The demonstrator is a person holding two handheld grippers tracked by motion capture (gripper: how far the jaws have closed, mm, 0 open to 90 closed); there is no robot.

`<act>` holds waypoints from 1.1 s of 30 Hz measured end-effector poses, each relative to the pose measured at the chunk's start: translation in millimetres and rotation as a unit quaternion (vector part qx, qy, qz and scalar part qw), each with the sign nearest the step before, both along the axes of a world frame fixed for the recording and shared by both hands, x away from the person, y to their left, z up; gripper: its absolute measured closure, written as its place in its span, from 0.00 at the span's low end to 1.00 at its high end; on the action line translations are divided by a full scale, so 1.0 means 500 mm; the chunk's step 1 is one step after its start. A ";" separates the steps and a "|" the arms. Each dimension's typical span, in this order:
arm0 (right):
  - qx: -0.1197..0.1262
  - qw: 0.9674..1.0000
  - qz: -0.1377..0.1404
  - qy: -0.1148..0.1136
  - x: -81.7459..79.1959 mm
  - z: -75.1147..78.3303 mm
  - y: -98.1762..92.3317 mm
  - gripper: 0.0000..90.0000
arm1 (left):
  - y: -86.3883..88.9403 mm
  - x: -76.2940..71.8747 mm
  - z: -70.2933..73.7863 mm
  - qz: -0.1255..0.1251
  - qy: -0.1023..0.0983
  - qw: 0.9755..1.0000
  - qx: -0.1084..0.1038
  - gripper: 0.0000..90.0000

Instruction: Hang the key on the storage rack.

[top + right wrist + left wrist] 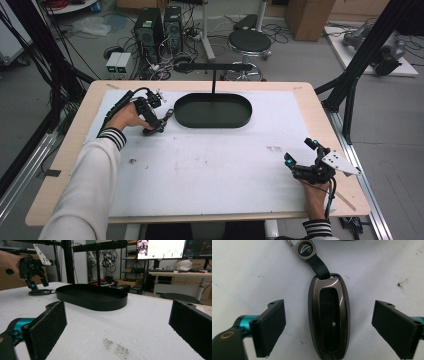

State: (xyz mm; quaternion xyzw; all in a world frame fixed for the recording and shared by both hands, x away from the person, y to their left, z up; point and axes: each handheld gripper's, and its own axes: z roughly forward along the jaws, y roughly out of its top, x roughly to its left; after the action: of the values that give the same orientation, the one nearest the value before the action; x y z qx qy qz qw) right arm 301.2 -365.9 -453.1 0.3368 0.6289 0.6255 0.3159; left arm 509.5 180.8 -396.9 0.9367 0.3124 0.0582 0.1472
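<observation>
While the key fob point(329, 317) is straddled untouched by the parted left gripper point(329, 327), clear margins are left along both its edges.

The key fob point(329, 317) has a glossy dark bronze-grey shell around a black centre panel with one small pale dot. Its strap point(318, 265) is black, and the round badge point(304, 248) above it is black with white lettering in a silver metal rim. The left tongs point(329, 327) have matt black pads on teal stems; the right tongs point(120, 327) show the same black pads and teal. The surface point(210, 165) is covered in white with faint blue lines and small brown specks, edged by pale wood. The oval tray point(212, 111) is plain black. The sleeves point(87, 185) are cream-white with black-and-white striped cuffs.
</observation>
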 end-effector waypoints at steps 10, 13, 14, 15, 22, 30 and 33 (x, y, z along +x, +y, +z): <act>0.002 1.000 -0.001 0.001 0.000 0.000 0.000 0.00 | -0.004 0.001 -0.011 0.004 0.017 1.000 0.020 0.23; 0.003 1.000 0.000 0.001 0.000 0.000 0.000 0.01 | -0.006 0.001 -0.011 0.008 0.021 1.000 0.017 0.25; 0.004 1.000 -0.001 0.001 0.000 0.000 0.000 0.01 | -0.006 0.001 -0.011 0.008 0.020 1.000 0.018 0.27; 0.003 1.000 -0.001 0.001 0.000 0.000 0.000 0.00 | -0.006 0.001 -0.012 0.008 0.021 1.000 0.020 0.27; 0.003 1.000 -0.001 0.001 0.000 0.000 0.000 0.01 | -0.006 0.001 -0.014 0.016 0.031 0.999 0.030 0.35; 0.004 1.000 -0.001 0.002 0.000 0.000 0.000 0.01 | -0.006 0.002 -0.014 0.023 0.037 0.998 0.034 0.42; 0.004 1.000 0.000 0.001 0.000 0.000 0.000 0.01 | -0.008 0.001 -0.014 0.027 0.037 0.998 0.035 0.44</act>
State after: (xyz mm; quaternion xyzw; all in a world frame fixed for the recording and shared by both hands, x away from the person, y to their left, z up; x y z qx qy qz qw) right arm 301.4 -366.0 -453.0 0.3382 0.6268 0.6279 0.3139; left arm 510.3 177.0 -403.9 0.9340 0.3404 0.0378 0.1014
